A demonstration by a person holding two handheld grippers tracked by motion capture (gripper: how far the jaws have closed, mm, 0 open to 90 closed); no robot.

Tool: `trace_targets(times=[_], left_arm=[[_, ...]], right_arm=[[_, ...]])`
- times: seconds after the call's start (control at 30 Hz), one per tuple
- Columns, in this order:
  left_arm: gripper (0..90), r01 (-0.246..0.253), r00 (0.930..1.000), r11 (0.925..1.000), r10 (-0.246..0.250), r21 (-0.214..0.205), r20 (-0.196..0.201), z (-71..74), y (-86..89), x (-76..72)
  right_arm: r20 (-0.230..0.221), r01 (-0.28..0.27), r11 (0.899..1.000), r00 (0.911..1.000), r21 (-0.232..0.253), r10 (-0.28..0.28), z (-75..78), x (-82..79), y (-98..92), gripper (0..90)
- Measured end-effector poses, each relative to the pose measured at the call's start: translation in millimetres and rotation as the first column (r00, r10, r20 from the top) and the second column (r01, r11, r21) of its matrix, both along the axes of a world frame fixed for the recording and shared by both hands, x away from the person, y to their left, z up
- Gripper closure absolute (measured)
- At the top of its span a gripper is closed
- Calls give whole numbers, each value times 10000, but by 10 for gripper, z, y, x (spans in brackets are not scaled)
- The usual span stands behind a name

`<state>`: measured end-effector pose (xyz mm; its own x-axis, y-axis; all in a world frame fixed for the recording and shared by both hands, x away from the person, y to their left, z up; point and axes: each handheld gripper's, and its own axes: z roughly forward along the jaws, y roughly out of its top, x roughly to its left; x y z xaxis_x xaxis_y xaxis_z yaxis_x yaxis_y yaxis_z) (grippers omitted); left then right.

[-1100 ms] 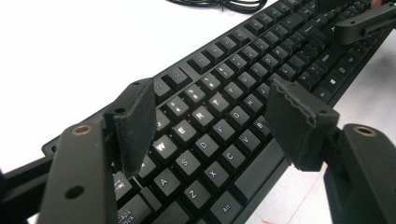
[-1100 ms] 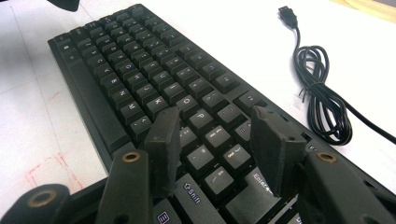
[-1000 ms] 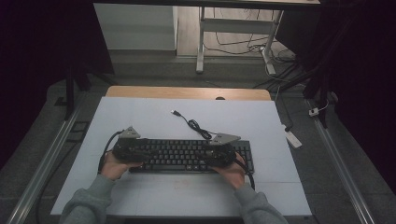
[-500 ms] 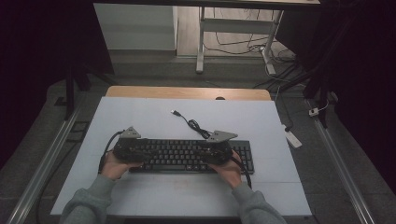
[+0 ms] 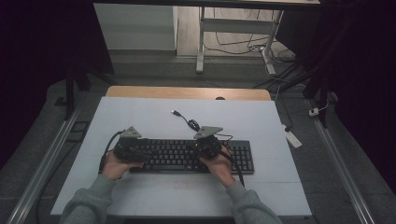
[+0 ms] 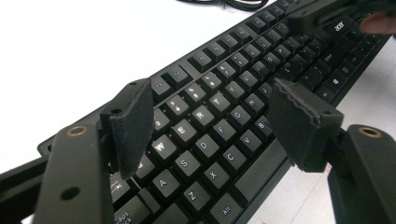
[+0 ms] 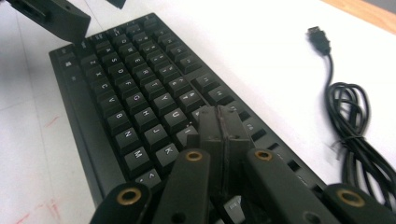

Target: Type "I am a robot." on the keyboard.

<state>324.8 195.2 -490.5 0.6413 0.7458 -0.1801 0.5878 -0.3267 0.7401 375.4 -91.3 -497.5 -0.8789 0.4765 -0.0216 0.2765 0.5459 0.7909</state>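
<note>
Jaws on our left gripper stand wide apart, with nothing between them. They hang over the left end of the black keyboard, above the letter keys. Jaws on our right gripper are pressed tight together and hold nothing. Their tips sit low over the keys near the middle of the keyboard; we cannot tell if they touch a key. We see the keyboard lying flat on the white table, near our side. Its black cable lies curled on the table just past the far edge, and the plug rests apart from the keyboard.
</note>
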Motion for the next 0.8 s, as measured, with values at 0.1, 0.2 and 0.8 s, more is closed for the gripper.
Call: trace_targets(times=[0.1,0.2,0.8], left_arm=[[316,-27,10000,10000,27,-45,-10,2,8,0],[314,-38,10000,10000,38,-74,-18,2,13,1],[313,68,10000,9999,-68,94,-23,-10,-7,0]], right_arm=[[-42,-22,9996,10000,-287,21,-48,10,51,894],[-92,-39,9992,10000,-397,36,-79,18,74,894],[-267,-35,9969,9996,-781,15,-171,42,108,894]])
